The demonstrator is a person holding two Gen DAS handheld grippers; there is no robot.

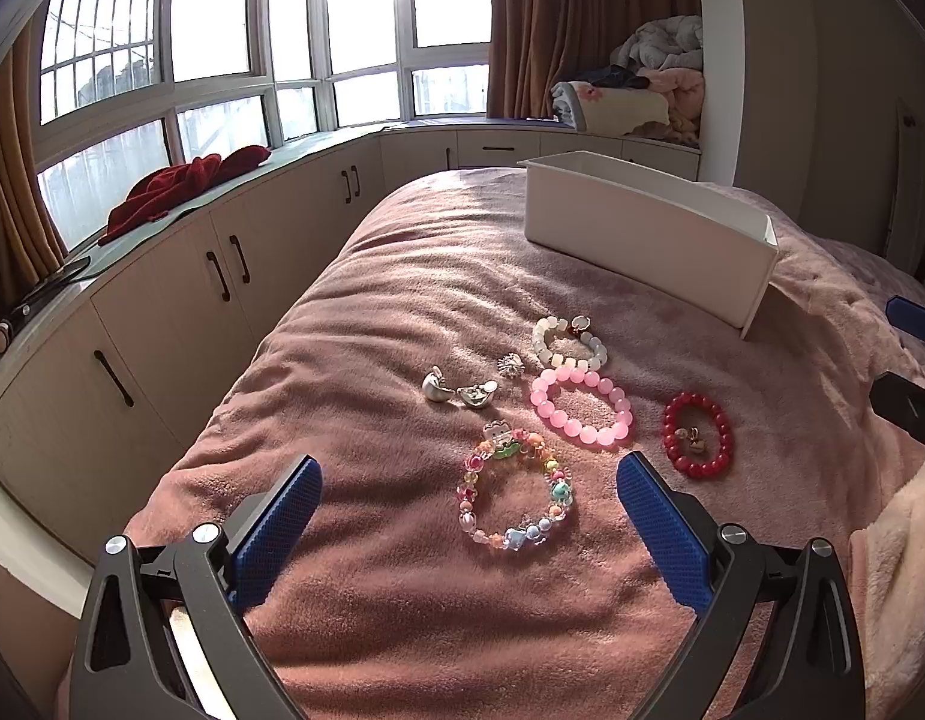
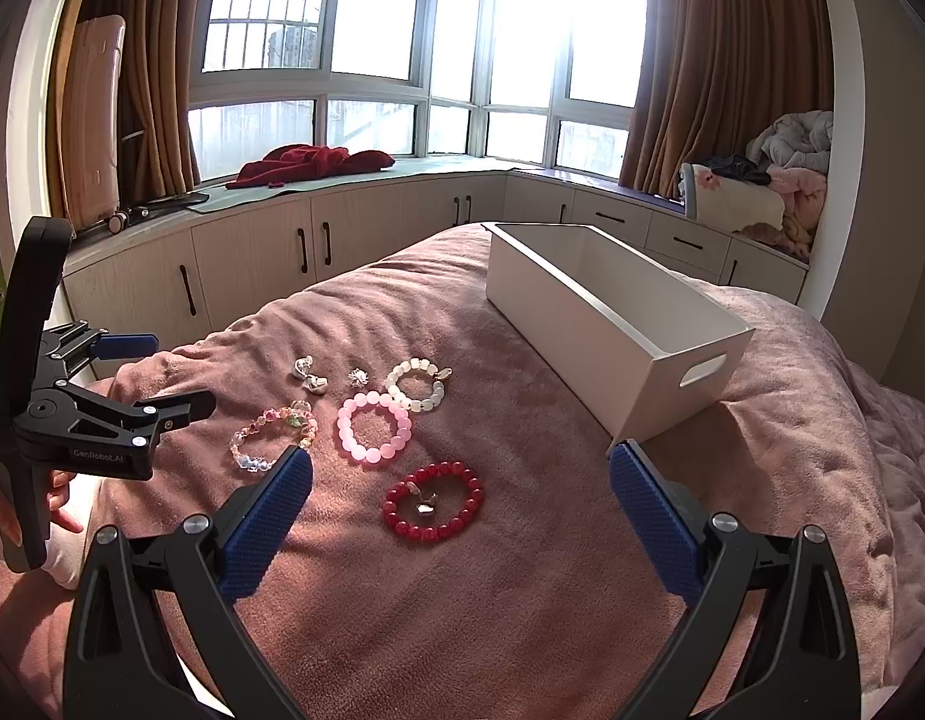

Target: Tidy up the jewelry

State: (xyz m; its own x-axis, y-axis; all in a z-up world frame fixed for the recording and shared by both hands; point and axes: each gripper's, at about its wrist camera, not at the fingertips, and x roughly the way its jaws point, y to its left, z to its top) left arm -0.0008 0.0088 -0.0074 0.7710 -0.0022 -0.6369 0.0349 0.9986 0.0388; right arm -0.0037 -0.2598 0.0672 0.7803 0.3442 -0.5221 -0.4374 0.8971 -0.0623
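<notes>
While the left view hides it, the white box's (image 2: 612,324) handle slot (image 2: 702,370) shows rightward

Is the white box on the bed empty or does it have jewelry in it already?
Cannot tell fully: the white box shows only bare inner walls, floor hidden. All four bracelets lie outside it.

red bracelet (image 2: 433,501), pink bracelet (image 2: 374,426), white box (image 2: 606,324)

The near part of the pink blanket (image 2: 462,600) is bare and easy to reach over, but the bracelets sit close together in the middle, and the tall white box (image 2: 612,324) blocks the far right corner.
</notes>
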